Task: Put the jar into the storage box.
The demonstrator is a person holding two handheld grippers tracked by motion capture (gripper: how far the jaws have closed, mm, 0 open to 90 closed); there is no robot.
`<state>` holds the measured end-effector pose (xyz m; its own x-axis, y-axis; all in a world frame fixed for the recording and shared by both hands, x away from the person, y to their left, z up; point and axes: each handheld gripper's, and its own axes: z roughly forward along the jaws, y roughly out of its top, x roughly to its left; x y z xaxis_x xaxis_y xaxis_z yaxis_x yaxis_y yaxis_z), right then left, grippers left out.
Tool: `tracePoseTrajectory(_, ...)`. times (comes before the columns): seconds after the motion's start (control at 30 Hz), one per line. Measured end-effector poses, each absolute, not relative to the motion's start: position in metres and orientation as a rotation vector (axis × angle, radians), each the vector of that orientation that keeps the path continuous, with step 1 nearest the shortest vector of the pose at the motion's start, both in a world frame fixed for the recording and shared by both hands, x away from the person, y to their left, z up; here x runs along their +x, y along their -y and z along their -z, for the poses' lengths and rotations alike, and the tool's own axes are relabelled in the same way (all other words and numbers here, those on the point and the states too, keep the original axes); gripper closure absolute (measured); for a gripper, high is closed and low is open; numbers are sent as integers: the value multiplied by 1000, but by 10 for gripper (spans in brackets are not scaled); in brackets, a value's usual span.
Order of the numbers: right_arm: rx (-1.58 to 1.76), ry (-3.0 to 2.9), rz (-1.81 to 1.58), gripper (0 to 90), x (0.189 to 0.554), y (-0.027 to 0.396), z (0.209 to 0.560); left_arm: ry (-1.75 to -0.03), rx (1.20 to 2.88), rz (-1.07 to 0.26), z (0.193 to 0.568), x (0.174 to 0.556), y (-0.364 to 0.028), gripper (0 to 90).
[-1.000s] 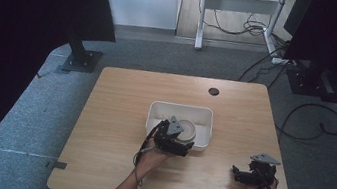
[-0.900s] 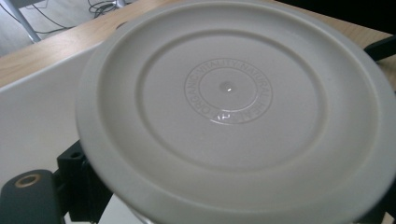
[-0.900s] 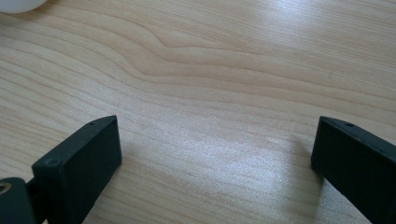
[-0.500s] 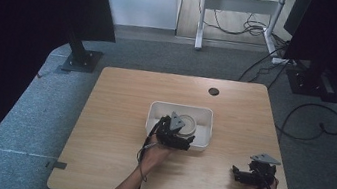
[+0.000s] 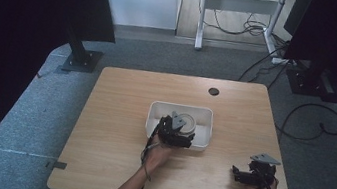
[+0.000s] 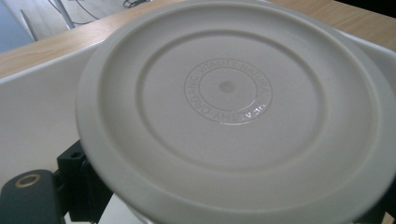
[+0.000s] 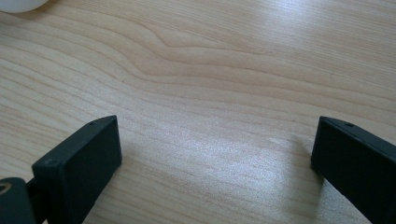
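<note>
A round white plate [image 5: 186,122] with an embossed ring mark on its base [image 6: 229,93] is held tilted inside a white rectangular bin [image 5: 206,115] at the table's middle. My left gripper [image 5: 174,133] is at the bin's near edge, shut on the plate's rim. One of its black fingers [image 6: 77,184] shows under the plate at the lower left. The bin's white wall [image 6: 37,107] stands behind the plate. My right gripper [image 5: 240,175] rests low over the bare wood near the front right corner. It [image 7: 215,158] is open with nothing between its fingers.
The wooden table [image 5: 117,117] has a dark cable hole [image 5: 214,90] near its far edge. Black monitor stands [image 5: 81,56] and cables lie on the grey floor beyond the table. A white object's edge [image 7: 18,4] shows at the right gripper view's top left.
My left gripper has moved a little forward and up with the plate, further over the bin. The right gripper has not moved.
</note>
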<state>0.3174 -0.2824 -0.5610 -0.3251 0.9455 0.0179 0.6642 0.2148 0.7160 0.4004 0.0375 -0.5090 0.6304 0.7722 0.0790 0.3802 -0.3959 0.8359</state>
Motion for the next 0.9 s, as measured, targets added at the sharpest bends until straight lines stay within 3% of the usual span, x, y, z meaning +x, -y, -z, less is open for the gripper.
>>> tracePoseTrajectory(0.9,1485,-2073,-890,12,317,282,561,-1048,2002,-582,533,407,-31,103)
